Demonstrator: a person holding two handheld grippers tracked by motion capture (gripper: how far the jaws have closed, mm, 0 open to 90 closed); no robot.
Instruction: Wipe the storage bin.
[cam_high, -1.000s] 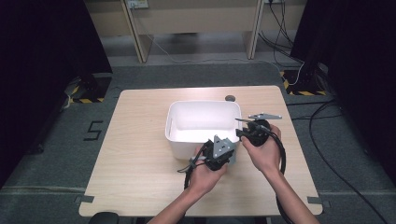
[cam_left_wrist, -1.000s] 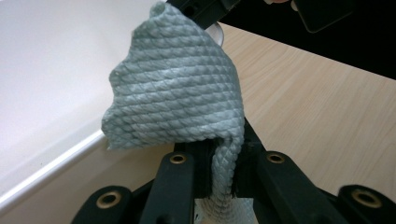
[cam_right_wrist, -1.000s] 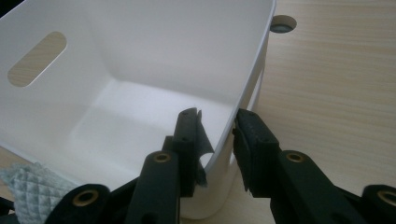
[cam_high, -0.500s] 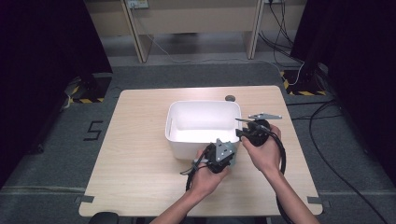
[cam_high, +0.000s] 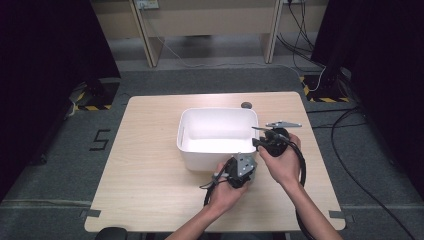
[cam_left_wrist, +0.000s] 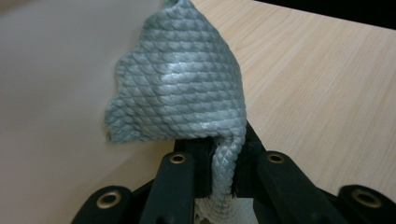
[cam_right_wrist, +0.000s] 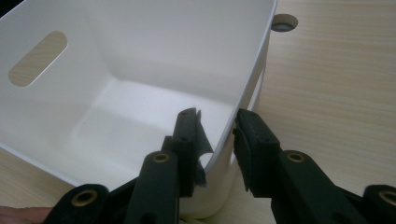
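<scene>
A grey-blue cloth (cam_left_wrist: 177, 88) with a scale-like weave hangs from my left gripper (cam_left_wrist: 219, 149), which is shut on its lower fold. Behind it is pale bin wall on the left and wooden table on the right. In the high view my left gripper (cam_high: 239, 170) sits against the near outer wall of the white bin (cam_high: 187, 150). My right gripper (cam_high: 265, 140) is at the bin's near right corner. In the right gripper view its jaws straddle the bin's wall (cam_right_wrist: 247, 79), one inside and one outside, and the right gripper (cam_right_wrist: 215, 126) is closed on it. The bin is empty inside.
The wooden table (cam_high: 145, 165) has a round grommet hole (cam_high: 245, 105) behind the bin. A handle slot (cam_right_wrist: 37, 58) cuts the bin's far wall. Cables trail from both grippers toward the table's near edge. Dark floor surrounds the table.
My left gripper with the cloth has shifted a little toward the near edge of the table. The right gripper and the bin have stayed put.
</scene>
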